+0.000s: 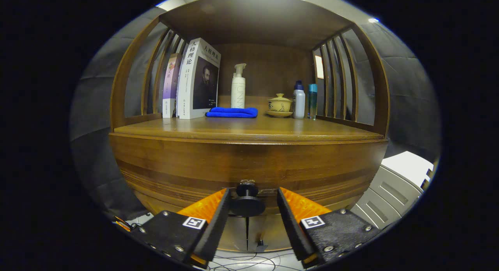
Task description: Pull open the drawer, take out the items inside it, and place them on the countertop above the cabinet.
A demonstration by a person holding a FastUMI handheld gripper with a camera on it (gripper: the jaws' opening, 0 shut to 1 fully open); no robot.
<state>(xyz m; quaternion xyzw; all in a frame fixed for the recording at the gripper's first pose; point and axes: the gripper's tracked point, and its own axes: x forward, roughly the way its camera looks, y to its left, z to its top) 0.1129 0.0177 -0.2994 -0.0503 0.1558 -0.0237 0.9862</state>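
A dark round drawer knob (247,201) sticks out of the wooden drawer front (249,162) of the cabinet. My gripper (252,193) is open, with one finger on each side of the knob and a gap left to each. The drawer looks closed, so its contents are hidden. Above it runs the wooden countertop (249,130).
On the countertop stand two books (195,82), a folded blue cloth (232,112), a white pump bottle (238,87), a yellow lidded cup on a saucer (279,105), a white bottle (299,100) and a teal bottle (312,100). Slatted sides enclose the shelf. A white plastic unit (393,185) stands to the right; cables lie on the floor below.
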